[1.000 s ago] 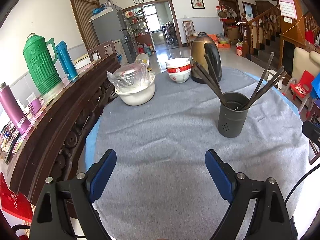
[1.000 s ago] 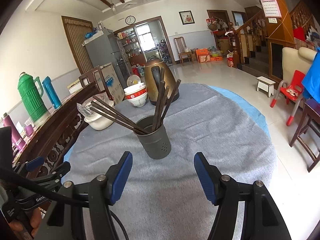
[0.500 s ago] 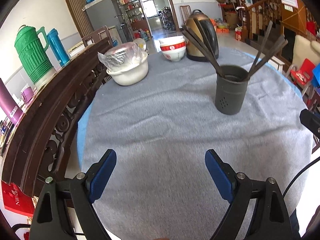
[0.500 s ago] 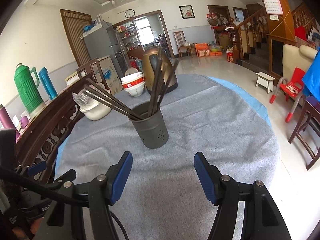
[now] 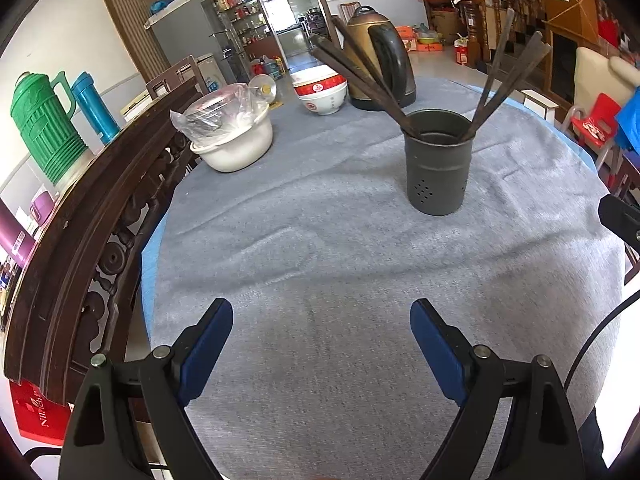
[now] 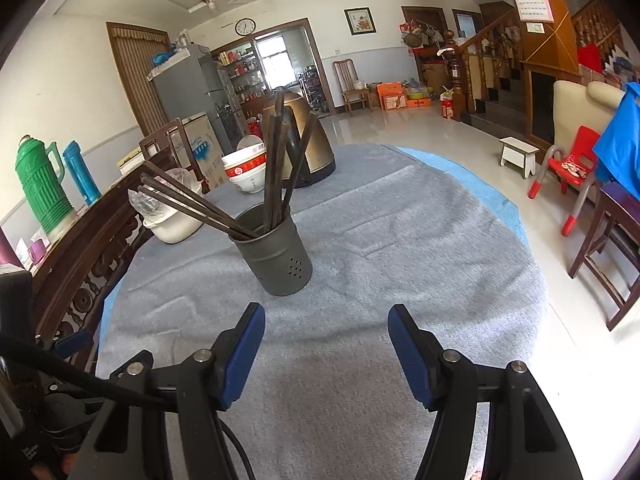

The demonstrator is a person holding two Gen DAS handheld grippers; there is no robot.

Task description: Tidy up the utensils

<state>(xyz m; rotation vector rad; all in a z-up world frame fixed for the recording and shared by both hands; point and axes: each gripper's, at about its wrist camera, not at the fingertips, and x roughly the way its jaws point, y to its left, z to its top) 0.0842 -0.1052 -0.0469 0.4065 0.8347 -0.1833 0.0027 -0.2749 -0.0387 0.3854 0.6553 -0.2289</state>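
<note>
A dark grey metal utensil holder (image 5: 436,164) stands upright on the grey tablecloth (image 5: 320,280); it also shows in the right wrist view (image 6: 276,256). Several dark chopsticks (image 5: 360,76) lean out of it in two bunches, left and right (image 6: 276,160). My left gripper (image 5: 322,332) is open and empty, well short of the holder over the near cloth. My right gripper (image 6: 326,336) is open and empty, just in front of the holder and to its right.
A white pot covered with plastic (image 5: 230,132), stacked red-and-white bowls (image 5: 320,92) and a brass kettle (image 5: 380,68) stand at the table's far side. A dark carved wooden rail (image 5: 92,216) runs along the left. Green and blue thermoses (image 5: 40,128) stand behind it.
Both grippers have drawn back and tilted down a little, so the holder sits higher and farther in each view. Both stay open and empty. Nothing on the table has moved.
</note>
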